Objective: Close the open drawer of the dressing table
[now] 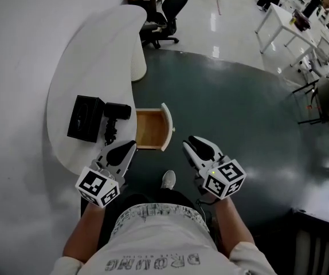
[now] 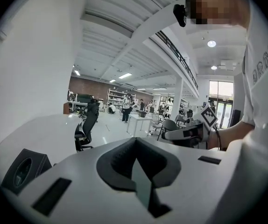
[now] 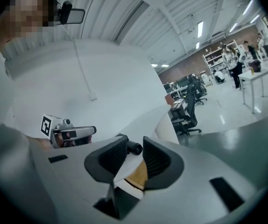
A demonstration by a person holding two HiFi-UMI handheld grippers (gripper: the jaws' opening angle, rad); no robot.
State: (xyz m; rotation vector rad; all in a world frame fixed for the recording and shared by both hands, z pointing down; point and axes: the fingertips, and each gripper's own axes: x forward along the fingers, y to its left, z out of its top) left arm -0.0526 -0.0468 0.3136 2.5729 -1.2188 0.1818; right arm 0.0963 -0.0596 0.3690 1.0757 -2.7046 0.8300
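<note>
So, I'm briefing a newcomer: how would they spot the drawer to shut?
Find the curved white dressing table. On its floor-side edge, beside the black box and hair dryer, the drawer juts out. It alone shows a bare wooden inside behind a curved white front.

One drawer [image 1: 152,129] (open), one box [image 1: 85,118], one dryer [image 1: 117,111], two tools [image 1: 131,146] [image 1: 191,141].
</note>
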